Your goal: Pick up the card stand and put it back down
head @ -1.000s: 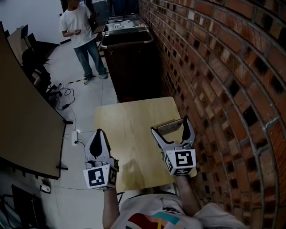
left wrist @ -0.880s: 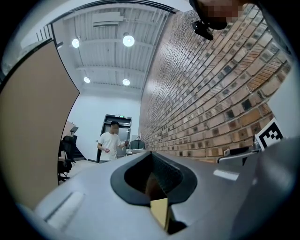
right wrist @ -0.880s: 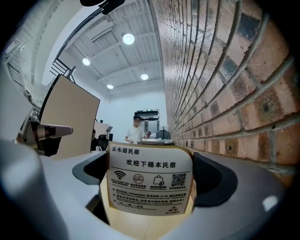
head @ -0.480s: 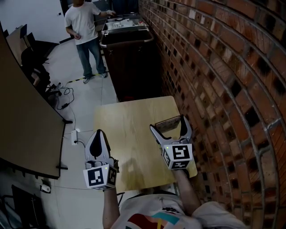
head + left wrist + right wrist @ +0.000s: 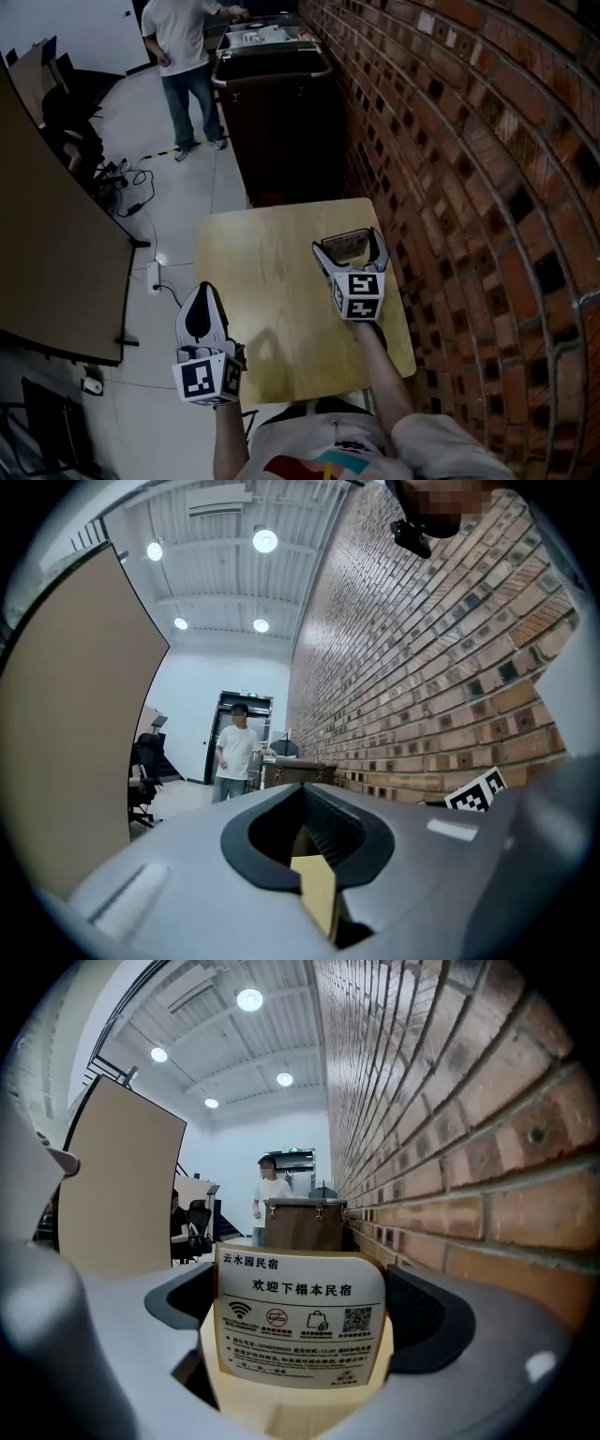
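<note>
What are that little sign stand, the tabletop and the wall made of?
The card stand: matte printed card on a pale tan backing, possibly wood. The table: smooth light wood or laminate, plain tan surface. The wall: rough red brick, visible mortar joints.

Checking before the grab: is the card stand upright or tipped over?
Upright: the card stand rests on the table, print level and readable, between the open right tongs.

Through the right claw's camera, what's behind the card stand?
Behind the card stand: a brown cart, and a person standing farther back. The card covers the cart's lower part and the table beyond.
</note>
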{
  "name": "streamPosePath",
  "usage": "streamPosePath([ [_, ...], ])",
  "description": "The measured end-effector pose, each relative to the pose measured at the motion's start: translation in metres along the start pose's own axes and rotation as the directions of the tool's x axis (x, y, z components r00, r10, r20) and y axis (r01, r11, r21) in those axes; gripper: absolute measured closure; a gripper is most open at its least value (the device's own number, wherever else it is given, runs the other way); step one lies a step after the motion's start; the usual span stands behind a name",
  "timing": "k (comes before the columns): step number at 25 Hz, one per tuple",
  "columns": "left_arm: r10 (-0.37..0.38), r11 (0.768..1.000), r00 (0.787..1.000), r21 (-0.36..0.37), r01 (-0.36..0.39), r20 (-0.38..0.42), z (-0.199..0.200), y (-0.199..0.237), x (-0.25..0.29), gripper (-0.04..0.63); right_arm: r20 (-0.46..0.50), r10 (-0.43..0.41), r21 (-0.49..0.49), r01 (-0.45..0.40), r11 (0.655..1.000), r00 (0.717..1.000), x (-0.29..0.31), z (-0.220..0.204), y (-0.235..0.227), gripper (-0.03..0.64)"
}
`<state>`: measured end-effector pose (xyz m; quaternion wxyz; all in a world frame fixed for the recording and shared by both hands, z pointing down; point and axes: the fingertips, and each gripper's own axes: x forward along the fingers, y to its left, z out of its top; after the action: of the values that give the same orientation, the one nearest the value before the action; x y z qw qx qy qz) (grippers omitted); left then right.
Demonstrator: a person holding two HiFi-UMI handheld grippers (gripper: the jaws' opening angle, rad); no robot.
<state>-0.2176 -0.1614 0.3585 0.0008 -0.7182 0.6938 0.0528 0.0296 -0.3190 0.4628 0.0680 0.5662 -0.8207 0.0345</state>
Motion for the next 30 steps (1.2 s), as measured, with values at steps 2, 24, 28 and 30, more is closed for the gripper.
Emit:
streamPosePath([
  [2, 0.014, 1.0, 1.0, 0.005, -0.014, -0.019, -0.006, 0.008, 0.003, 0.601, -0.036, -0.006, 0.006, 0.006, 1.0, 0.999, 0.019, -0.017, -0.002, 0.072],
  [24, 0.106, 0.994, 0.989, 0.024, -0.104, -0.099, -0.04, 0.048, 0.03, 0.601, -0.248, -0.065, 0.04, 0.077, 0.996, 0.966, 0.114, -0.121, -0.026, 0.072],
  [28, 0.103, 0.995, 0.989, 0.018, -0.102, -0.104, -0.04, 0.047, 0.03, 0.601, -0.24, -0.062, 0.058, 0.078, 0.995, 0.969, 0.113, -0.116, -0.027, 0.066],
  [30, 0.094, 0.996, 0.99, 0.019, -0.092, -0.106, -0.041, 0.045, 0.03, 0.601, -0.228, -0.068, 0.063, 0.084, 0.994, 0.971, 0.112, -0.111, -0.029, 0.059],
])
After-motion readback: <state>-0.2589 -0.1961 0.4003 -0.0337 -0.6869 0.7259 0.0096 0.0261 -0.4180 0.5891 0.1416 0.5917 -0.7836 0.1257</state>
